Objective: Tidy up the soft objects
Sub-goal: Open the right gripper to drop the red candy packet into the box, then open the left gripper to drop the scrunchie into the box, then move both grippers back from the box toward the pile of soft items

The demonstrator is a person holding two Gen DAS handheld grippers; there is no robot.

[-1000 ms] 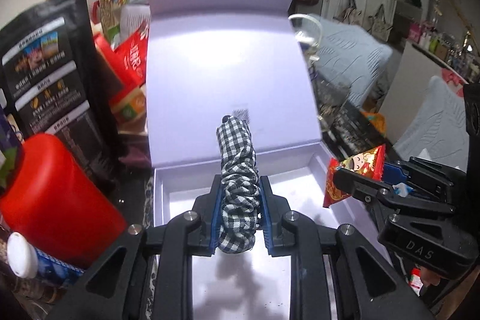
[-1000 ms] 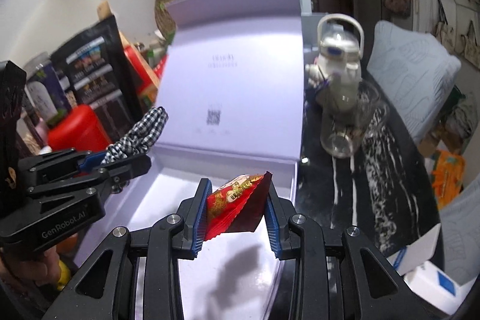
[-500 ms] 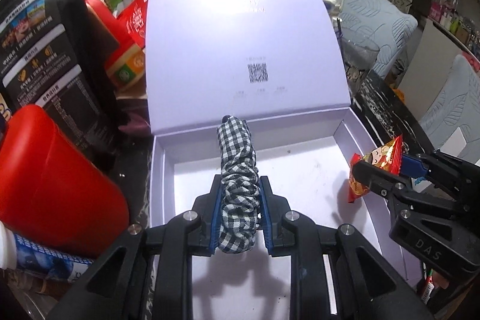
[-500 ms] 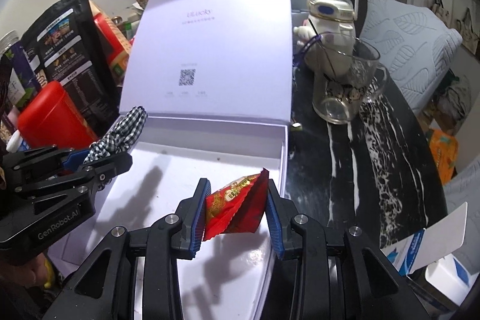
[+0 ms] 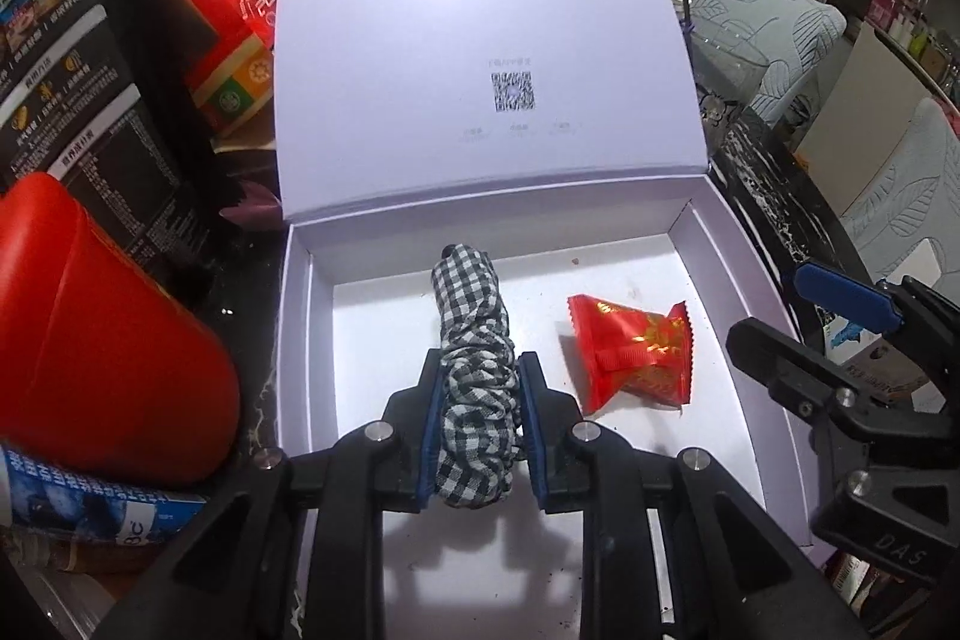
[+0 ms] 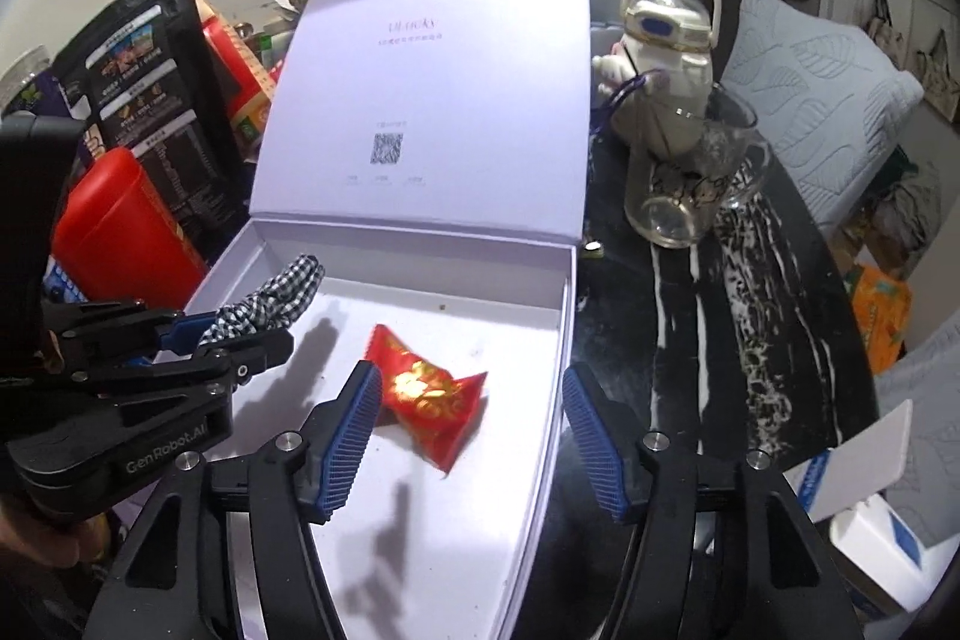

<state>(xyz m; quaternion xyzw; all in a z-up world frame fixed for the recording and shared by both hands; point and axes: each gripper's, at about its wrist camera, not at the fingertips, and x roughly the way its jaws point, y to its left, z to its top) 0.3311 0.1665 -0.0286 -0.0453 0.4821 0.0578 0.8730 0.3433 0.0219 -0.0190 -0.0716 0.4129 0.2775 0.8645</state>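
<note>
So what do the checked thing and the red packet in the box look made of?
Checked scrunchie: woven gingham fabric, matte, gathered into soft ruffles. Red packet: glossy plastic or foil film, judging by its sheen, crimped zigzag ends and gold print. Lavender box: matte coated cardboard, apparently.

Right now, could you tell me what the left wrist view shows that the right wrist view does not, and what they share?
Only the left wrist view shows the left tongs head-on, shut on the checked scrunchie, with a blue-labelled bottle at the lower left.

Only the right wrist view shows the glass mug, the white water jug behind it, and the right tongs opening, with nothing pressed between the pads.

Both show the open lilac box, the red snack packet lying inside it, and the red canister.
</note>
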